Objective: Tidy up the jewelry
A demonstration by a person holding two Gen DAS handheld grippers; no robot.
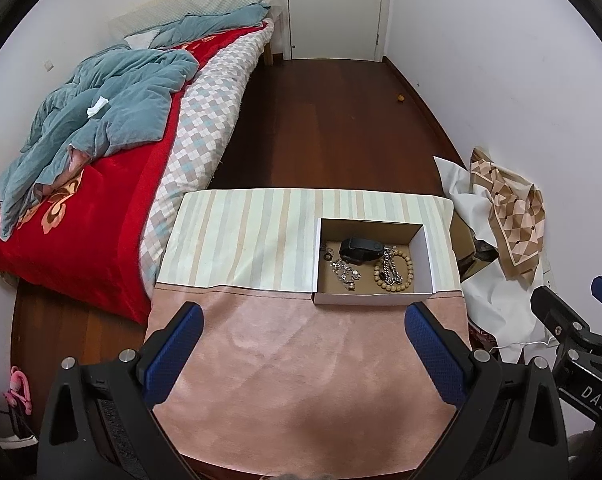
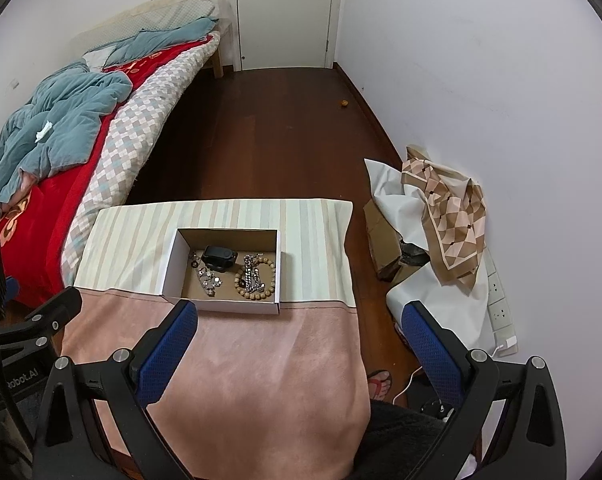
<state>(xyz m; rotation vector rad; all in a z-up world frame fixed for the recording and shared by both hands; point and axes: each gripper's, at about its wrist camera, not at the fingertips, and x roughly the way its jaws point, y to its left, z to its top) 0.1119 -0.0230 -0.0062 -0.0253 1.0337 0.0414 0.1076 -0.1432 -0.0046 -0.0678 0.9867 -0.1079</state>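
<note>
Both claws, left claw (image 1: 304, 322) and right claw (image 2: 299, 320), hang spread and empty before the cardboard box (image 1: 371, 299) at centre frame, where jewelry is gathered for sorting.

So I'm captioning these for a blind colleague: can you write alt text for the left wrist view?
An open cardboard box on a cloth-covered table holds a wooden bead bracelet, a silver chain, a black watch and small charms. The open left gripper hovers before it; a bed lies left.
</note>
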